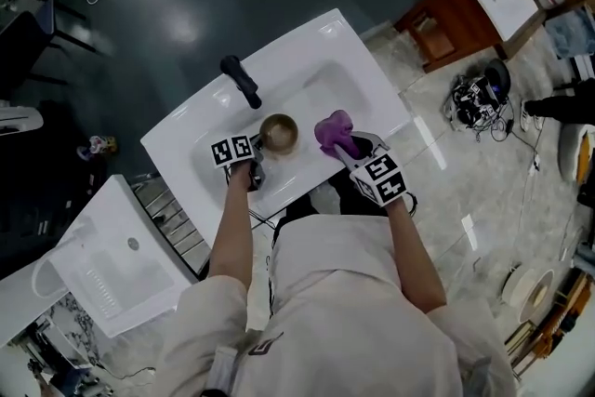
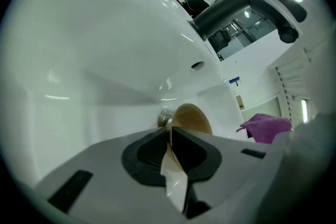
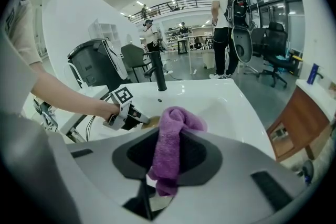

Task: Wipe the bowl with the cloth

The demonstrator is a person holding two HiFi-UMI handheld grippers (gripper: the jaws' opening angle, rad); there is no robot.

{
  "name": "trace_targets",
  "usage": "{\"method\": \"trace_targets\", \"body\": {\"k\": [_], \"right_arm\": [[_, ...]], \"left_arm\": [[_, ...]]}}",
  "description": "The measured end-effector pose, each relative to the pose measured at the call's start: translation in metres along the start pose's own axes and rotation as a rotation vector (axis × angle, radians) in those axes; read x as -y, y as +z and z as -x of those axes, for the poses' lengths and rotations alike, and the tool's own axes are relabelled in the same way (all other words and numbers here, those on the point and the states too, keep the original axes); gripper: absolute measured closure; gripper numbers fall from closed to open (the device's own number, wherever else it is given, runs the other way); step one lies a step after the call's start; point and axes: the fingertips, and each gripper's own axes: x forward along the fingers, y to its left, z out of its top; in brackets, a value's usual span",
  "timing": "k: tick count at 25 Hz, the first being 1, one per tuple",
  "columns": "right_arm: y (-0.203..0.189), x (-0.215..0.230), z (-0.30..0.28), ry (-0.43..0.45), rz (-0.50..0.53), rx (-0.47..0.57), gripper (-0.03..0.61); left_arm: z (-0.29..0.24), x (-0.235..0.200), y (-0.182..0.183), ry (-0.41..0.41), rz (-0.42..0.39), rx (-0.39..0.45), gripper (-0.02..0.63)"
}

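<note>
step: as I read it, bowl and cloth are both gripped and the wipe itself is not yet started
left hand-held gripper (image 2: 170, 136): jaws pinched together on the thin rim of the bowl (image 1: 279, 132), which I'm steadying with it
right hand-held gripper (image 3: 170, 136): jaws clamped on the purple cloth (image 3: 173, 139); a bunched end sticks out past the tips and a tail hangs back between the pads
bowl place: tan, down in the sink (image 1: 353, 70) basin near the middle, opening up, on my side of the black faucet (image 1: 241, 80)
bowl vs left hand-held gripper: rim edge sits between the pads, the rest of the bowl just past the tips
cloth place: over the sink basin, on the right-hand side
cloth vs bowl: just beside the bowl's right rim; a small gap shows in the head view, no contact that I can see
next move, my guess: bring the cloth's free end left and down into the bowl, press it on the inner wall and sweep round
needs: left grip firm enough on the rim that the bowl doesn't twist or slide in the slick sink
risk: cloth wad is loose and may slip in the jaws under pressure
</note>
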Motion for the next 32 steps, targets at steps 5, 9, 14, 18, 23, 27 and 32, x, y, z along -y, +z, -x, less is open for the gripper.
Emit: {"method": "trace_targets", "body": {"k": [5,9,14,18,23,27,32], "right_arm": [[0.013,0.007,-0.003,0.042,0.023,0.009,0.488],[0.035,0.006,-0.014,0.106,0.045,0.050,0.488],[0.077,-0.007,-0.028,0.247,0.106,0.112,0.488],[0.118,-0.012,-0.025,0.461,-0.052,0.253,0.488],[0.161,-0.019,-0.020,0.823,-0.338,0.404,0.488],[0.141,-0.021,-0.047,0.802,-0.092,0.262,0.488],[0.098,-0.003,-0.087,0.554,0.401,0.012,0.488]], "left_arm": [[0.008,0.010,0.008,0.052,-0.036,0.043,0.594],[0.033,0.025,0.015,0.105,-0.085,0.118,0.594],[0.062,0.049,0.023,0.147,-0.100,0.215,0.595],[0.074,0.062,0.029,0.229,-0.084,0.292,0.595],[0.064,0.080,0.031,0.276,-0.036,0.358,0.595],[0.062,0.098,0.033,0.292,0.029,0.441,0.595],[0.080,0.111,0.049,0.338,0.096,0.604,0.595]]}}
